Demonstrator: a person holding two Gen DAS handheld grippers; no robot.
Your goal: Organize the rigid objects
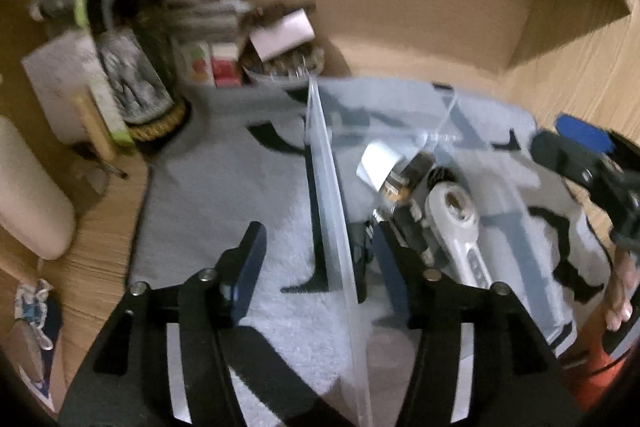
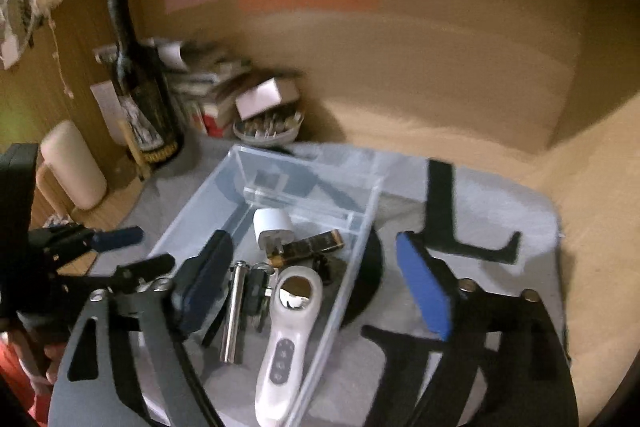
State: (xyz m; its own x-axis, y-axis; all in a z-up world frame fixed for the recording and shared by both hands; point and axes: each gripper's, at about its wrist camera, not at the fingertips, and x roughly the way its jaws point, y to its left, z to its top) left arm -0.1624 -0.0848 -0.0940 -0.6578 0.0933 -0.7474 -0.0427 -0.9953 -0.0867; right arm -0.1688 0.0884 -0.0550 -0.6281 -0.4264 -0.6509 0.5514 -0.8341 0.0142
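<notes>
Resting on a fuzzy pale towel: clear hard-plastic bin holding a glossy white handheld device, white cube charger and steel cylinder, straddled by spread, empty left gripper and right gripper.

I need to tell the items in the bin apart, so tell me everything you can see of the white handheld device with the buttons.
The white handheld device looks like glossy plastic, with a rounded head holding a shiny round metal face and a slimmer handle carrying a grey panel of small buttons. It lies flat on the floor of the clear plastic bin, head pointing towards the far end, along the bin's right wall. A dark keyring bundle touches its left side. Neither gripper holds it.
</notes>
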